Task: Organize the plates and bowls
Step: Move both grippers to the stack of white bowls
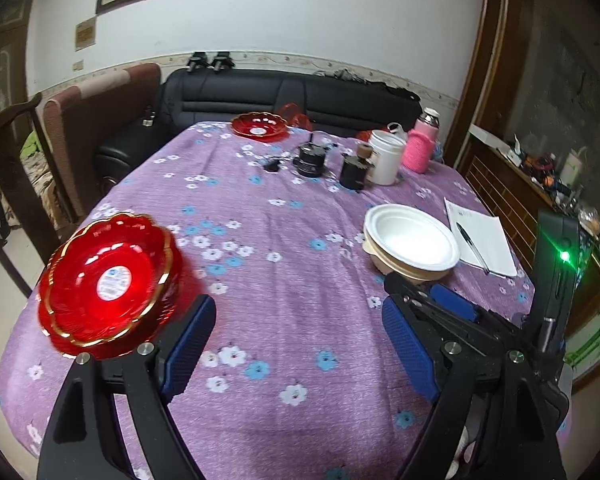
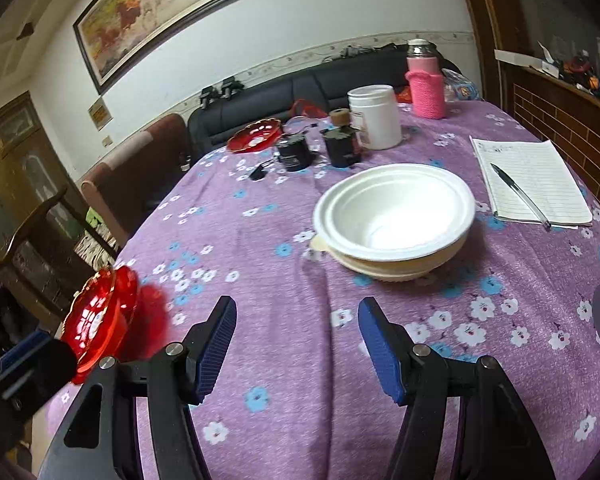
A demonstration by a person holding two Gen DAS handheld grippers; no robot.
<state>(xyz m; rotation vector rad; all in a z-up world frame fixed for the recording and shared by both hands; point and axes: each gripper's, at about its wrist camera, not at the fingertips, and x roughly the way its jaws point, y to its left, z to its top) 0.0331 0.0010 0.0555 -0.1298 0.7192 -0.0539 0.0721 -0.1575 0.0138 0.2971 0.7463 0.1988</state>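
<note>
A stack of red glass plates with gold rims [image 1: 108, 284] sits at the near left of the purple flowered table; it also shows in the right wrist view [image 2: 100, 320]. Another red plate [image 1: 260, 124] lies at the far end, also seen from the right wrist [image 2: 256, 134]. White bowls nested on a cream one [image 1: 412, 242] stand at the right [image 2: 396, 216]. My left gripper [image 1: 300, 344] is open and empty, just right of the red stack. My right gripper [image 2: 296, 344] is open and empty, in front of the white bowls; it shows in the left wrist view [image 1: 432, 300].
Two black jars [image 1: 312, 158], a white tub [image 1: 386, 156] and a pink-sleeved flask [image 1: 422, 146] stand at the far middle. A notepad with a pen [image 2: 532, 184] lies right of the bowls. A black sofa [image 1: 260, 92] and chairs surround the table.
</note>
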